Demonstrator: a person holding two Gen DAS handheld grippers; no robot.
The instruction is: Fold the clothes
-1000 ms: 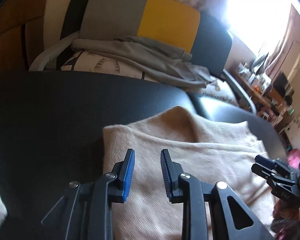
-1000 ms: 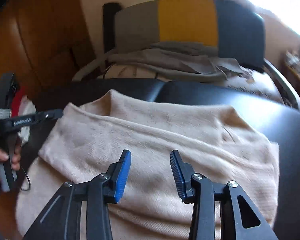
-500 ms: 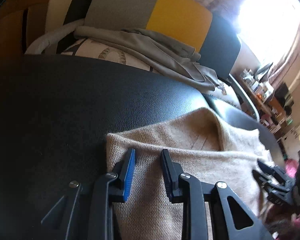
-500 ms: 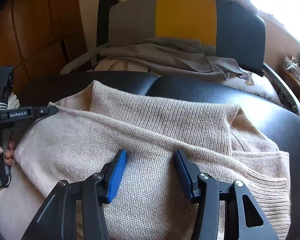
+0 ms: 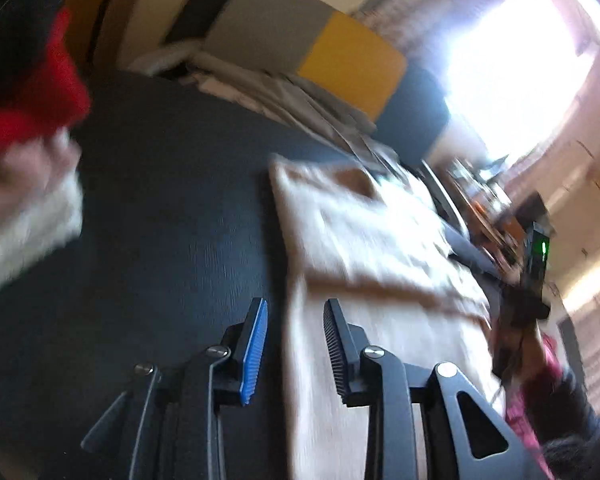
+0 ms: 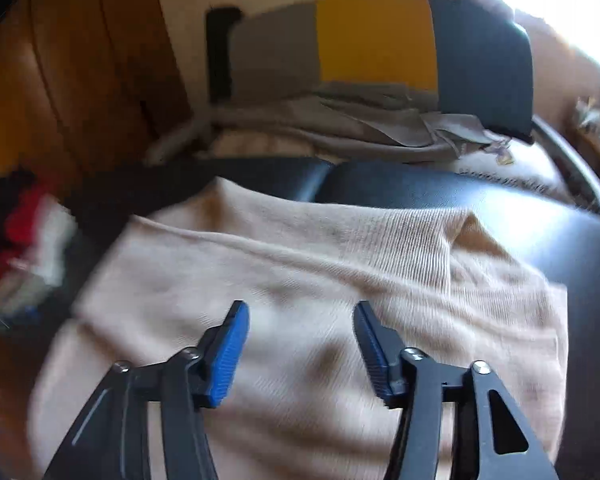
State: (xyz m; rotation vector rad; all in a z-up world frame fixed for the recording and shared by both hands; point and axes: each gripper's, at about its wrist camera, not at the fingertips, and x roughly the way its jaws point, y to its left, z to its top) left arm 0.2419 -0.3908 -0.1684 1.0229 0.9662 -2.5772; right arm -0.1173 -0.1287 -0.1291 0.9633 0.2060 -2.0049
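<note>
A beige knit sweater (image 6: 340,248) lies folded on the black leather surface (image 6: 500,200). My right gripper (image 6: 300,312) hovers over the sweater's middle. Its jaws are opening wide, and the pads press on nothing. The left wrist view is blurred by motion. There the sweater (image 5: 360,232) stretches away to the right. My left gripper (image 5: 295,308) stands over the sweater's left edge, half above the black surface (image 5: 160,220). Its jaws are opening a little, with the cloth edge below the gap and not pinched.
A chair with a grey, yellow and dark back (image 6: 376,40) stands behind the surface, a grey garment (image 6: 340,120) draped on it. Red and white clothes (image 6: 32,232) lie at the left, also blurred in the left wrist view (image 5: 32,128). A bright window is at the upper right.
My left gripper has swung fast to the left, from over the sweater's body to its left edge, and has left the right wrist view. My right gripper's jaws have spread wider.
</note>
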